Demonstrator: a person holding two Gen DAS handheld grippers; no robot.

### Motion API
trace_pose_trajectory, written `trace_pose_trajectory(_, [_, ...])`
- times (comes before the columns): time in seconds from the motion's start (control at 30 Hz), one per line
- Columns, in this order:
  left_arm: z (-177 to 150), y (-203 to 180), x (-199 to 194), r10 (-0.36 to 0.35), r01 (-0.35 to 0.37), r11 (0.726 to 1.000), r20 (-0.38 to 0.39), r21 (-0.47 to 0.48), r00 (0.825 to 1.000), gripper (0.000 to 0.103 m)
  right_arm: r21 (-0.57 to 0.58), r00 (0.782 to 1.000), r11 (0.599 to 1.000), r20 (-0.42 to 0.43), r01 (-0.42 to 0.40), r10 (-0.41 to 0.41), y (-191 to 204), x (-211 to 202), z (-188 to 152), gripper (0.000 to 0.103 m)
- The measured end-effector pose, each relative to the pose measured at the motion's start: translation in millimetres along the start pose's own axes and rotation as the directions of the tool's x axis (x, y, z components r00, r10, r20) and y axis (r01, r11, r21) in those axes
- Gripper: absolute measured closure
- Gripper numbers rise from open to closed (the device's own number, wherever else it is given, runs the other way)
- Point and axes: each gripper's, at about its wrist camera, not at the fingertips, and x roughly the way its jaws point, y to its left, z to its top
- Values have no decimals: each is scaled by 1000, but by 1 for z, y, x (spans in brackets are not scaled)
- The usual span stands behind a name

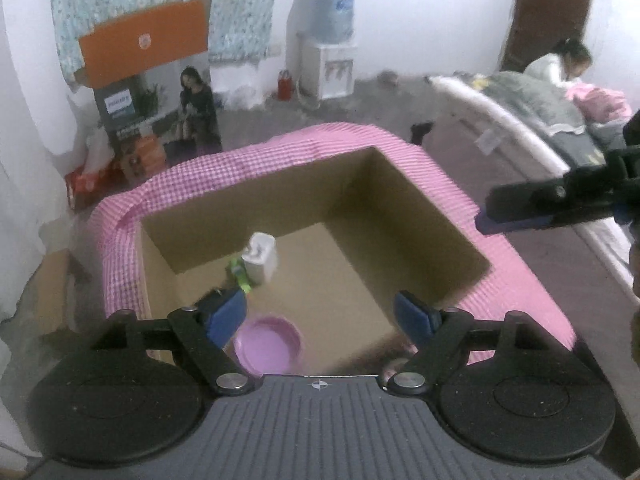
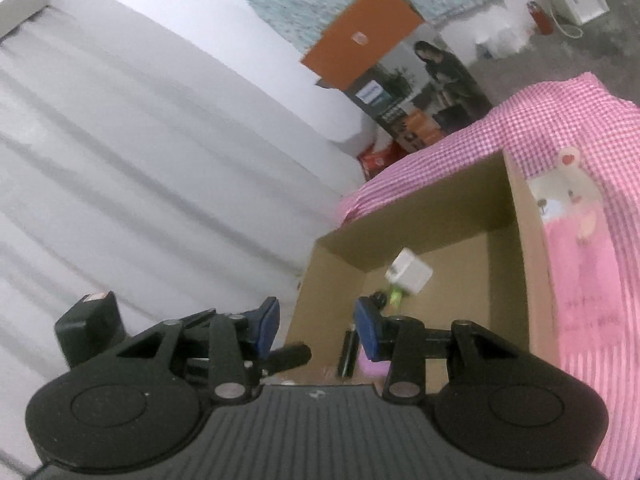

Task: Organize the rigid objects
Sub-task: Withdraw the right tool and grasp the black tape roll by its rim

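So: my left gripper [image 1: 320,314] spread, right gripper [image 2: 316,330] part-open, both empty; white adapter [image 1: 261,257] ahead looks light, rigid, slick — I'd pinch its flat sides.

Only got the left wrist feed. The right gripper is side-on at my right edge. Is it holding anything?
Observer: No. In the right wrist view the right gripper has its jaws apart, with nothing between the pads.
Operator: In the cardboard box I count a white block, a green item and a pink dish. Anything else?
Observer: Yes, a slim black bar lies right beside the pink dish.
Operator: Is the pink checked cloth around the box plain?
Observer: No, the side you can't see has a cartoon bear print.
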Motion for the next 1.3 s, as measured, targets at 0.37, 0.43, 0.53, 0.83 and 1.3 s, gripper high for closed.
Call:
trace_pose_trajectory(0.37, [-107, -52, 32, -68, 68, 998, 16, -6, 998, 20, 109, 998, 993, -53, 37, -32, -42, -13, -116, 58])
trace_pose_trajectory(0.43, [-118, -62, 45, -67, 66, 998, 14, 23, 998, 21, 131, 995, 988, -62, 84, -77, -54, -5, -126, 58])
trace_pose_trajectory(0.53, [-124, -75, 67, -48, 49, 996, -15, 70, 999, 24, 123, 987, 981, -75, 151, -142, -66, 8, -132, 58])
trace_pose_trajectory(0.83, [-119, -75, 106, -63, 69, 995, -74, 79, 995, 33, 21, 950, 954, -107, 298, -294, -80, 51, -118, 63])
trace_pose_trajectory(1.3, [-112, -73, 112, -80, 85, 993, -56, 88, 995, 32, -121, 909, 915, -124, 385, -398, -77, 84, -112, 74])
